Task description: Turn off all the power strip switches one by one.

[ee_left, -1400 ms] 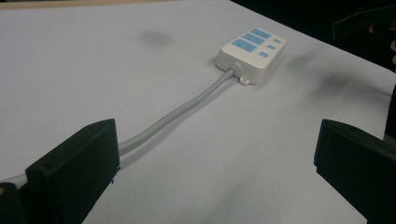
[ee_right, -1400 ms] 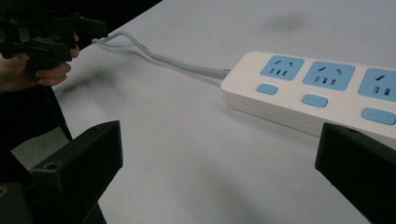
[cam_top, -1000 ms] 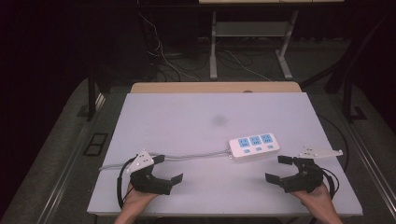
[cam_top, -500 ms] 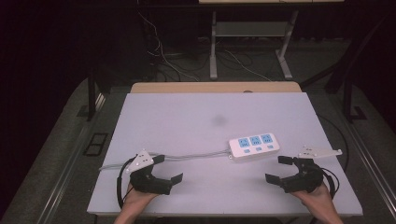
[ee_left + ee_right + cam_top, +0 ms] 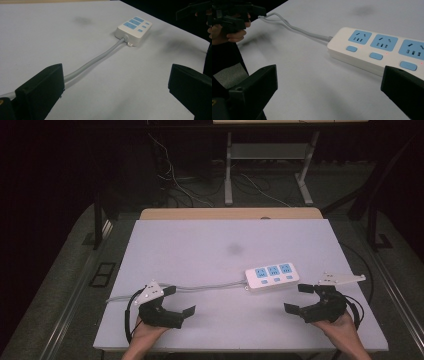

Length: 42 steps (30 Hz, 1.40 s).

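Both tongs, the left gripper (image 5: 179, 301) and the right gripper (image 5: 299, 298), are wide apart, holding nothing. The power strip (image 5: 272, 275) lies between them on the table (image 5: 210, 250). Its cord (image 5: 210, 285) runs off the left edge.

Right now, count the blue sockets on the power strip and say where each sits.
3, in a row along the top of the power strip: one nearest the cable end, one in the middle, one at the far end.
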### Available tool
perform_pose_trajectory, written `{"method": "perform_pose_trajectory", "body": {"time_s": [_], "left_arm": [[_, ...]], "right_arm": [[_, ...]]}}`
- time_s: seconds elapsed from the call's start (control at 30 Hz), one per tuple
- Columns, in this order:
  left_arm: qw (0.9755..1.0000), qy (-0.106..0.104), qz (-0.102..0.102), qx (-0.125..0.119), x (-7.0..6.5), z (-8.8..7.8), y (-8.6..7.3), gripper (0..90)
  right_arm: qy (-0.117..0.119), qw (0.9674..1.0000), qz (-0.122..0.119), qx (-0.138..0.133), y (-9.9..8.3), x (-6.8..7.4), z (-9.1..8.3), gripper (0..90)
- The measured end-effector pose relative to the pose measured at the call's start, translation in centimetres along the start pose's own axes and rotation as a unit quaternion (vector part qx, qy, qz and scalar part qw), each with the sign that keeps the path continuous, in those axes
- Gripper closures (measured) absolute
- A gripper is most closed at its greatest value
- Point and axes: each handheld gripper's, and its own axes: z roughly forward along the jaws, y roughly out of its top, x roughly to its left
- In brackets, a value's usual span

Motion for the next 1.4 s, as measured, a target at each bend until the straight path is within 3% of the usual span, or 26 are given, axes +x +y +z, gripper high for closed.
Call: {"method": "perform_pose_trajectory", "body": {"time_s": [0.53, 1.4], "left_arm": [[1.0000, 0.003, -0.001, 0.001, 0.0, 0.1, -0.1, 0.0], [1.0000, 0.002, -0.002, 0.001, 0.0, 0.1, -0.1, 0.0]], "right_arm": [[0.006, 0.9988, -0.012, 0.046, 1.6, -0.4, 0.7, 0.7], [-0.002, 0.9962, -0.029, 0.082, 4.5, -2.0, 0.6, 0.8]]}}
